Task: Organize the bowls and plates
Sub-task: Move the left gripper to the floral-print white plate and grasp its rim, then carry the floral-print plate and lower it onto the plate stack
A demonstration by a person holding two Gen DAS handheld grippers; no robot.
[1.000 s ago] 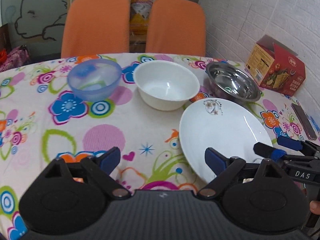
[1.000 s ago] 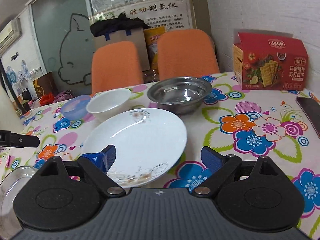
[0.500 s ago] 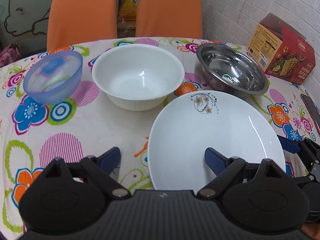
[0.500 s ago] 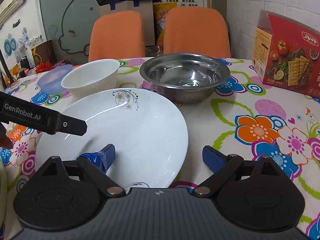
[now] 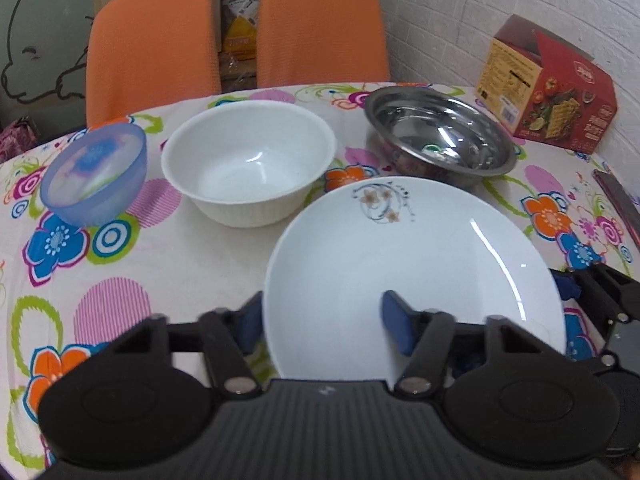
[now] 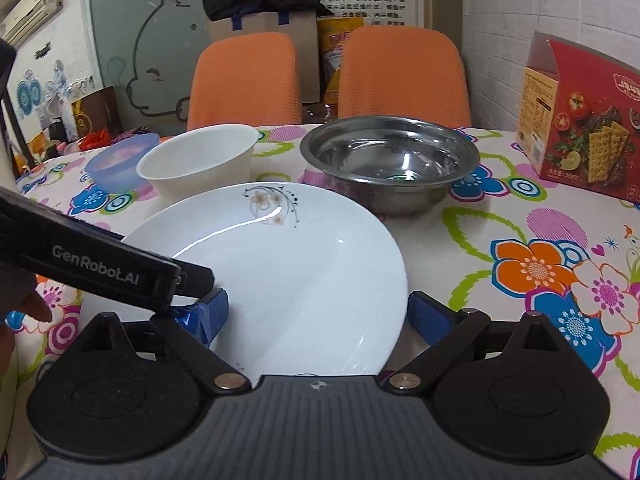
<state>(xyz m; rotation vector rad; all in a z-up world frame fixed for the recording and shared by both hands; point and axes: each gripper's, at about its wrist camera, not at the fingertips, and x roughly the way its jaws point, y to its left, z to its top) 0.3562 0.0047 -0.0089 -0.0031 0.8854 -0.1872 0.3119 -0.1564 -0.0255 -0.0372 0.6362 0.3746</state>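
A white plate [image 5: 416,264] with a small flower print lies on the flowered tablecloth, nearest to me; it also shows in the right wrist view [image 6: 288,280]. Behind it stand a white bowl [image 5: 248,160], a blue translucent bowl [image 5: 94,174] and a steel bowl [image 5: 438,136]. My left gripper [image 5: 324,320] is open and straddles the plate's near left rim, one finger outside, one over the plate. My right gripper [image 6: 316,316] is open and straddles the plate's near right rim. Neither is closed on it.
A red cracker box [image 5: 552,92] stands at the back right by the brick wall. A dark flat object [image 5: 618,204] lies at the right table edge. Two orange chairs [image 5: 152,44] stand behind the table. The left gripper's finger [image 6: 120,268] crosses the right wrist view.
Both grippers have moved forward toward the plate; each now has one finger over its rim. The left gripper's finger has come further into the right wrist view. The dishes have not moved.
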